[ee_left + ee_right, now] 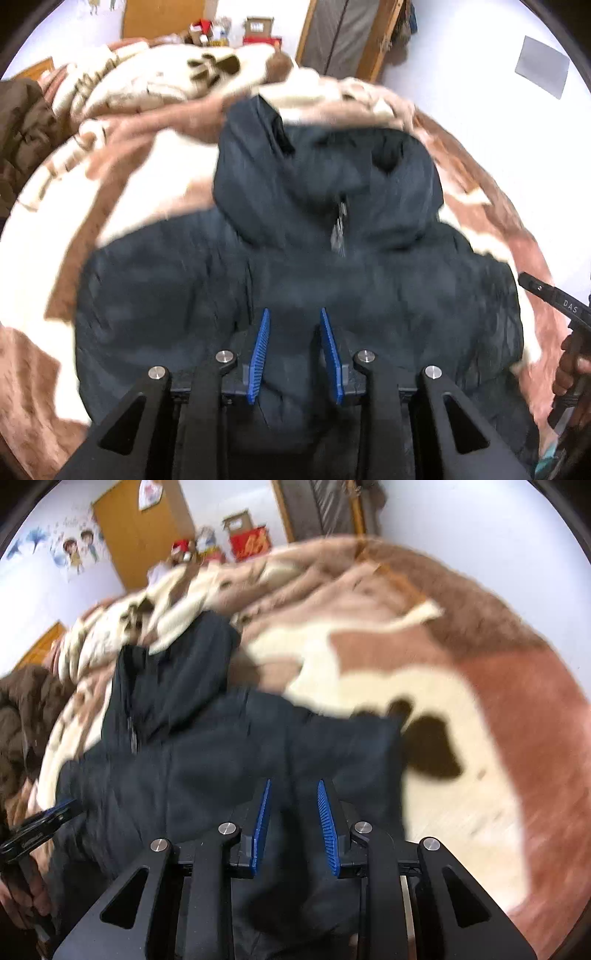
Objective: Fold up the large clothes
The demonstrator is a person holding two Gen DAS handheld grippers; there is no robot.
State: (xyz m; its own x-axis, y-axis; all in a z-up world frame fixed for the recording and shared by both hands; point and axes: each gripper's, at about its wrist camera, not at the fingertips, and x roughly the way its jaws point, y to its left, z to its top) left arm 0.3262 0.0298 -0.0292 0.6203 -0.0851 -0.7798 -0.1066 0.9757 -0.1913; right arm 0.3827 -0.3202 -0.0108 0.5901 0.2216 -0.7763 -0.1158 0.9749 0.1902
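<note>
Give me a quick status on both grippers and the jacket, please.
Left gripper and right gripper: fingers closed on the hem of the dark jacket. Jacket spread on the blanket, hood away. Nothing in the way.

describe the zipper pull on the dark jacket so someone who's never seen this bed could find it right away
Start at the brown and cream blanket covering the bed; the navy hooded jacket lies spread on it. Just below the hood opening, at the collar, hangs the zipper pull, the only pale metallic bit on the dark fabric.

a brown-and-cream blanket [424, 686] covers the bed, rumpled toward the far end. a wooden wardrobe [142, 528] stands at the white wall beside cartoon stickers [75, 550], with a red box [249, 542] nearby. a brown coat [22, 716] lies at the left.
</note>
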